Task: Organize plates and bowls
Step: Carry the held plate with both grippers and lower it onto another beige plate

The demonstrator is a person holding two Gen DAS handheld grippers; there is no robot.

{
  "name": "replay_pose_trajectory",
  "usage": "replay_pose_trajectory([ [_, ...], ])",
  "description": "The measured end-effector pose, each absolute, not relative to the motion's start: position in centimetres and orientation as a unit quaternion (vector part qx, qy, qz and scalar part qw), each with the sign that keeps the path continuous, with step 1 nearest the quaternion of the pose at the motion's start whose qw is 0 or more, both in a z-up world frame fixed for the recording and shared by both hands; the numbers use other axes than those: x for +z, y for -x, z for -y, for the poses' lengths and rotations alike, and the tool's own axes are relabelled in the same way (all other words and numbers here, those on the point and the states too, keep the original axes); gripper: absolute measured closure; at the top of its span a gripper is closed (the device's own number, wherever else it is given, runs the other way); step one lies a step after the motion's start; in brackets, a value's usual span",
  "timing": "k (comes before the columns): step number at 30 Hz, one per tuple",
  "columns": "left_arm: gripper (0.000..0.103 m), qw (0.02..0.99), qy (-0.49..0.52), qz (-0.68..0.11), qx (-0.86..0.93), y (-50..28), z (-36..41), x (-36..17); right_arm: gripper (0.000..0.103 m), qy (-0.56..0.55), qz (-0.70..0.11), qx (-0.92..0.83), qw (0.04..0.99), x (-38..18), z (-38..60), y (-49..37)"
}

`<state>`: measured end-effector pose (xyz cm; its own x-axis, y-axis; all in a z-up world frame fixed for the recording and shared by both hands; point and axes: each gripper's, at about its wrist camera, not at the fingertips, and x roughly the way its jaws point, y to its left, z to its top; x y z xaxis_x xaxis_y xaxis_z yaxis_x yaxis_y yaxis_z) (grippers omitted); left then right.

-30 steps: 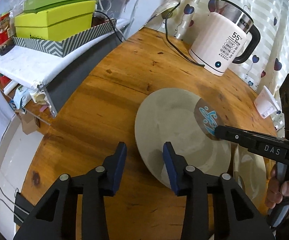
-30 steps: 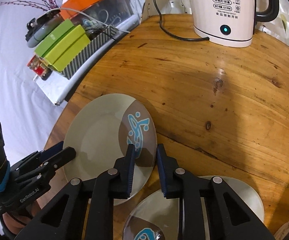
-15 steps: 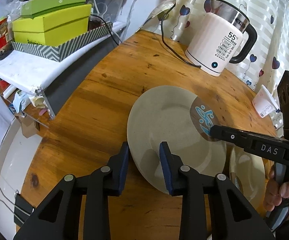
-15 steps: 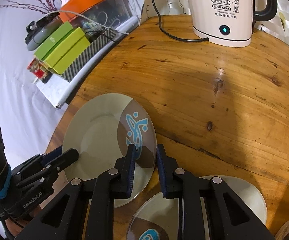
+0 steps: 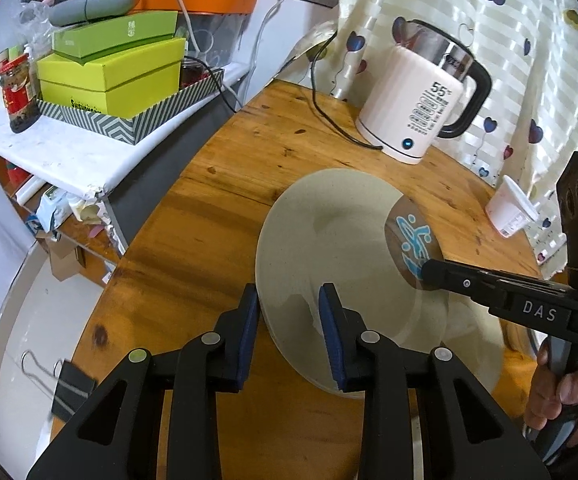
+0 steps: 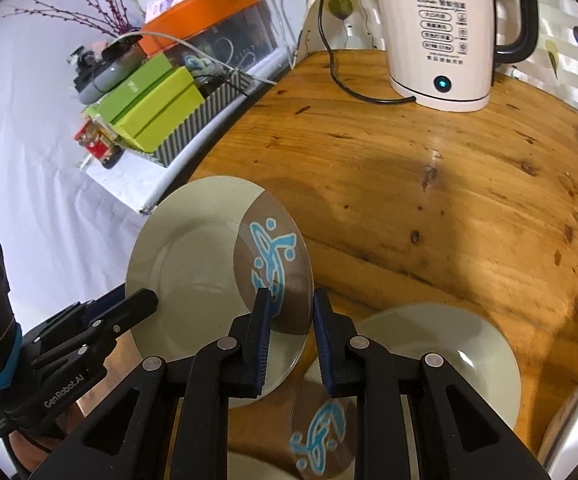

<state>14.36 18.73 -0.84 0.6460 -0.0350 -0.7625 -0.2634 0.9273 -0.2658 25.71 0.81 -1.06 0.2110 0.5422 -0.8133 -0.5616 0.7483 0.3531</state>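
both grippers on the same plate (image 5: 341, 240), lifted off the round wooden table (image 5: 217, 184) and tilted. left gripper (image 5: 289, 312) clamps its plain rim, right gripper (image 6: 289, 320) clamps the brown patterned rim opposite. second plate (image 6: 449, 352) lies flat on the table just below it, near the front edge. kettle (image 6: 437, 32) stands well behind.

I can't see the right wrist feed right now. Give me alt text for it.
The right gripper and the left gripper clamp opposite rims of a round beige plate with a brown patch and blue motif, over the round wooden table. A second matching plate lies below; a white electric kettle stands behind.
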Motion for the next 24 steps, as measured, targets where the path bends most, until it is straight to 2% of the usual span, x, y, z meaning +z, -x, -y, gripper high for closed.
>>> replay_pose_trajectory([
  [11,0.071,0.894,0.170,-0.413,0.040,-9.0,-15.5,1.0,0.083,-0.003,-0.516,0.346,0.784,1.0,3.5,-19.9],
  [24,0.071,0.890,0.147,-0.432,0.015,-3.9,-10.8,0.3,0.083,-0.012,-0.520,0.325,0.790,0.7,8.8,-13.6],
])
